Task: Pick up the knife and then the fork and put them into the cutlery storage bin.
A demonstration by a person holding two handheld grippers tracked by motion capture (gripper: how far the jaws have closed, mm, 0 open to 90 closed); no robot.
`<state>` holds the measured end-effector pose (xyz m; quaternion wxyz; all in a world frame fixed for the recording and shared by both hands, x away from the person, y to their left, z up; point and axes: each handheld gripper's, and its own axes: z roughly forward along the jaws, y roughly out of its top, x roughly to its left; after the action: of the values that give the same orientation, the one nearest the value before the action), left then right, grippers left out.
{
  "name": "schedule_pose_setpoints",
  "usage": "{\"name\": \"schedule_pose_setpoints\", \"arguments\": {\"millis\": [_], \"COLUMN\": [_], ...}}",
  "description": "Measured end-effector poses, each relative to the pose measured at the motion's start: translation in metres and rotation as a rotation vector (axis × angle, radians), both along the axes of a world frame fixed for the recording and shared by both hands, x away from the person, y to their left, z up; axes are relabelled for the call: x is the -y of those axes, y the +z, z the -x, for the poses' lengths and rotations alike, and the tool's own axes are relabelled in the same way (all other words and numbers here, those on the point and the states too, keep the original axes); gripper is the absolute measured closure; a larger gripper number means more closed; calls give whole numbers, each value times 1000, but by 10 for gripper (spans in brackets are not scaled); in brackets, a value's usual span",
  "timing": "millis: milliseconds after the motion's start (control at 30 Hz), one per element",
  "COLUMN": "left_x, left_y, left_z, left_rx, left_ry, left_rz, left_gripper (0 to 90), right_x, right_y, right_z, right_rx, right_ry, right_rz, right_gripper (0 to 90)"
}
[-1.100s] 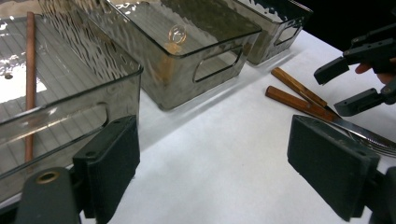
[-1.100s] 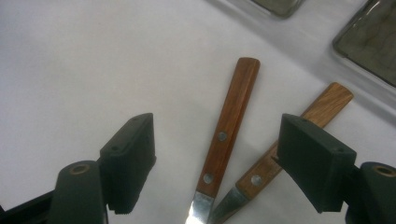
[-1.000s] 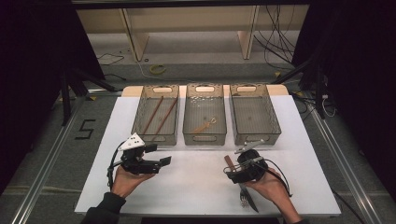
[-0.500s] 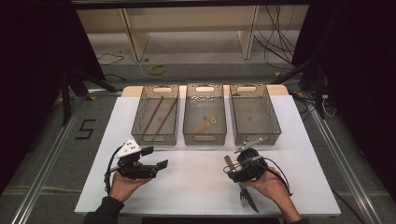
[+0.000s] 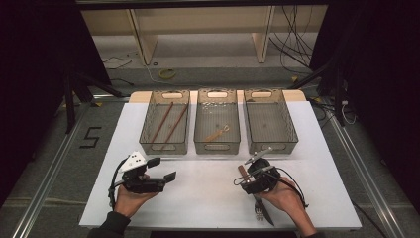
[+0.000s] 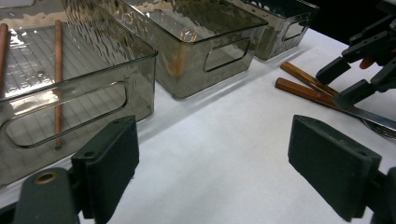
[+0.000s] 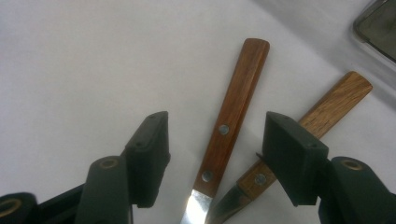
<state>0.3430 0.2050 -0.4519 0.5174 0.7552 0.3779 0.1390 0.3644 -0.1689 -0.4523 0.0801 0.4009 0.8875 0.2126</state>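
Now the right claw [image 7: 212,158] has just been closing around the wooden-handled knife [image 7: 231,116] on the bench [image 5: 208,198], pads not yet touching, ready to grip; the left claw [image 6: 224,168] hangs wide, empty.

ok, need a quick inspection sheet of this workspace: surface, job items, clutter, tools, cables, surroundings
Surface: white table top, bare between the two hands.
Job's things: two wooden-handled utensils, darker handle and lighter handle, lying side by side on the table.
Bins: left bin holds two brown sticks; middle bin holds one small item; right bin looks empty.
Clutter: nothing seen.
Tools: right tool straddles the darker handle, jaws just been closing, pads not yet touching it; left tool open, nothing between its jaws.
Cables: one trails from each tool; loose cables on the floor behind.
Surroundings: dark curtains, wooden frame, floor mark "5".
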Motion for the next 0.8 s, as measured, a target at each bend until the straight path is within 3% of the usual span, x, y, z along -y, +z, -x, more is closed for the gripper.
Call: {"name": "schedule_pose_setpoints", "arguments": {"millis": [800], "left_x": [4], "left_y": [0], "left_z": [3], "left_rx": [11], "left_ry": [-21], "left_rz": [-7], "left_gripper": [159], "right_x": [-7], "right_y": [-7], "right_z": [-13], "right_rx": [-49], "right_ry": [32], "right_rz": [84], "right_gripper": [564]}}
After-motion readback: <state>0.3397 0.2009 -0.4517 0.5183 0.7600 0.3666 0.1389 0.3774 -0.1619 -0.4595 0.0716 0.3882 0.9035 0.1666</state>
